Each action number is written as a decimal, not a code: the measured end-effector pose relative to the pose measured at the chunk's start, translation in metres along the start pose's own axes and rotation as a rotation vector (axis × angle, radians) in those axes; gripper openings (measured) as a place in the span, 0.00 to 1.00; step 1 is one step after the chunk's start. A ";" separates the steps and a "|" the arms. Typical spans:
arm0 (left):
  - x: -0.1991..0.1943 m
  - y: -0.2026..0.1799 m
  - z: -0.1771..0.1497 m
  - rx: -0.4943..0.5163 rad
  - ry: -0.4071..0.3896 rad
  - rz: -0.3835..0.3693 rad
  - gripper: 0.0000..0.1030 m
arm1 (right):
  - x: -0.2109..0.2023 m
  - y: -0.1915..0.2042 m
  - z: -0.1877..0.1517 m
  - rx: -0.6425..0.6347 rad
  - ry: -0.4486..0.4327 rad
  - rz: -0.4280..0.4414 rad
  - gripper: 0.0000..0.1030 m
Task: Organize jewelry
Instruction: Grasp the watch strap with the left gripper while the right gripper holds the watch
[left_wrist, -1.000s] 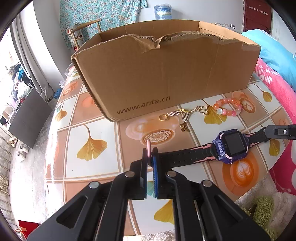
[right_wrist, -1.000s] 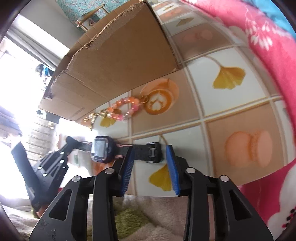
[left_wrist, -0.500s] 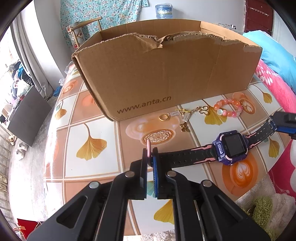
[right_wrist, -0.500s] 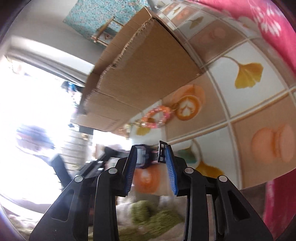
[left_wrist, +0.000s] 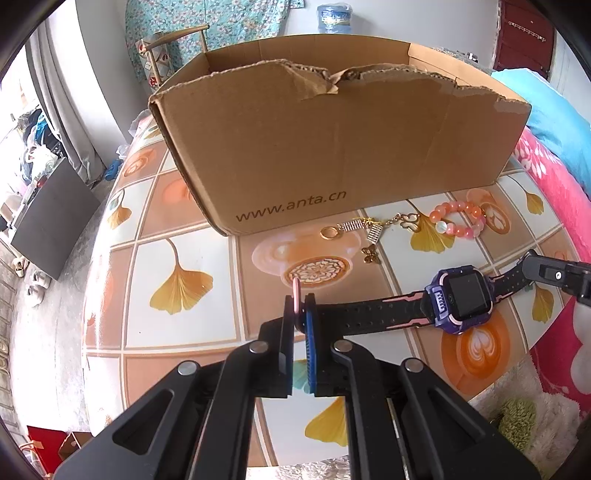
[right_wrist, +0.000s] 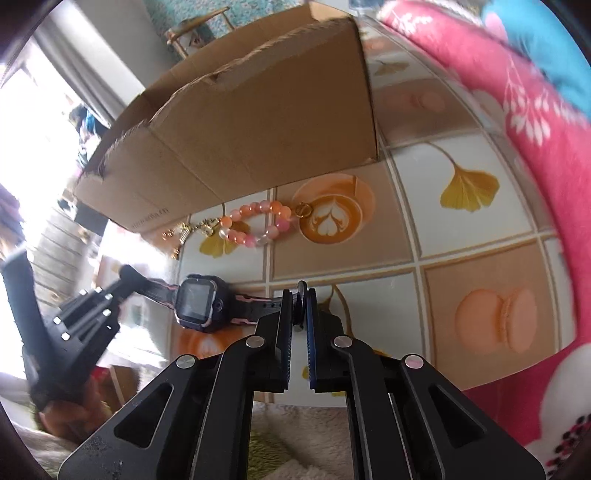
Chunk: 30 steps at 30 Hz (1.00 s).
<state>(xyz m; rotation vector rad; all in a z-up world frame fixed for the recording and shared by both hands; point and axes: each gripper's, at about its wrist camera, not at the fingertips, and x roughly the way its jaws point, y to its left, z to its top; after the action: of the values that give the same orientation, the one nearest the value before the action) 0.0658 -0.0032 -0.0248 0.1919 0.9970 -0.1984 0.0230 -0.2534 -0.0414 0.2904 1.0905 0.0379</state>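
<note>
A purple-and-black smartwatch (left_wrist: 460, 300) with a black and pink strap hangs just above the patterned table (left_wrist: 177, 321). My left gripper (left_wrist: 300, 306) is shut on one strap end. My right gripper (right_wrist: 300, 306) is shut on the other strap end; it shows at the right edge of the left wrist view (left_wrist: 554, 275). The watch also shows in the right wrist view (right_wrist: 195, 301). A pink bead bracelet (left_wrist: 458, 219) and a gold charm chain (left_wrist: 365, 230) lie in front of the open cardboard box (left_wrist: 332, 147).
The cardboard box stands at the back of the table and fills most of its width. A pink floral blanket (right_wrist: 535, 122) lies to the right. A fluffy rug (left_wrist: 532, 417) lies below the table's front edge.
My right gripper was open around the strap end and has closed on it. The right wrist camera swung sharply in between. My left gripper kept its hold and barely moved.
</note>
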 end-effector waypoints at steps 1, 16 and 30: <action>0.000 0.000 0.000 -0.001 0.001 0.000 0.05 | 0.001 -0.002 -0.002 -0.020 -0.002 -0.020 0.05; 0.002 0.002 0.004 -0.012 0.037 -0.011 0.05 | 0.024 0.029 -0.005 -0.111 0.021 -0.129 0.05; 0.006 0.015 0.012 -0.090 0.091 -0.054 0.05 | 0.013 0.036 0.004 -0.123 0.040 -0.149 0.06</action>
<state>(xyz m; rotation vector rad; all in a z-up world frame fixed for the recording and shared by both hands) 0.0821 0.0077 -0.0224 0.0925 1.0999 -0.1950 0.0367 -0.2169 -0.0422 0.0983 1.1418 -0.0223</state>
